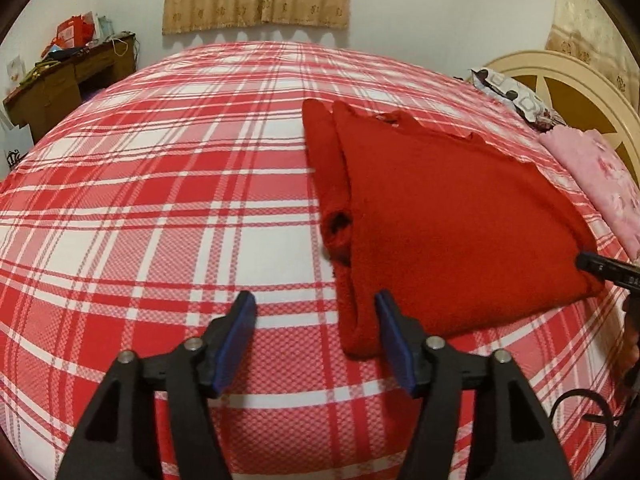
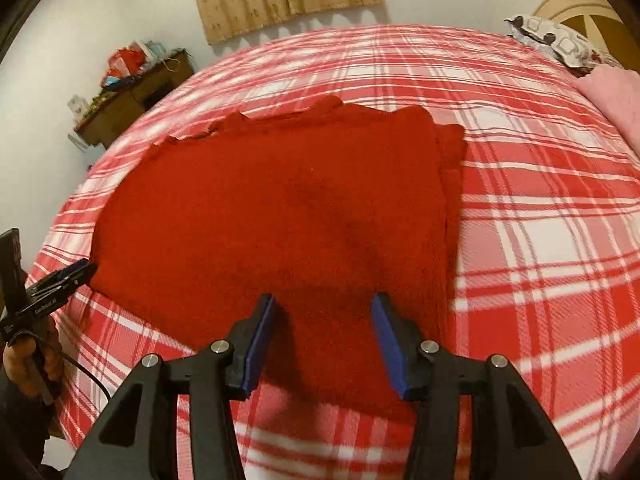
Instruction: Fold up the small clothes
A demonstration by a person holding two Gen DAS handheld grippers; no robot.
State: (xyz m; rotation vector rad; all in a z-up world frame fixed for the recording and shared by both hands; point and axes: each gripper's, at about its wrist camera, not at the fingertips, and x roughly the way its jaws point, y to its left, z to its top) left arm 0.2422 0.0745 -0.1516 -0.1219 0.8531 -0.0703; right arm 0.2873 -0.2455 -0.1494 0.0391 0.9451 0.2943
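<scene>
a small red knitted sweater (image 1: pixel 448 216) lies flat on the red-and-white plaid bed cover (image 1: pixel 160 208), partly folded into a rough rectangle. in the left wrist view its body spreads from the near middle toward the far right, with one sleeve (image 1: pixel 332 184) folded lengthwise along its left edge, the open cuff facing up. in the right wrist view the sweater (image 2: pixel 280 216) fills the middle, neckline at the far side, hem nearest.
</scene>
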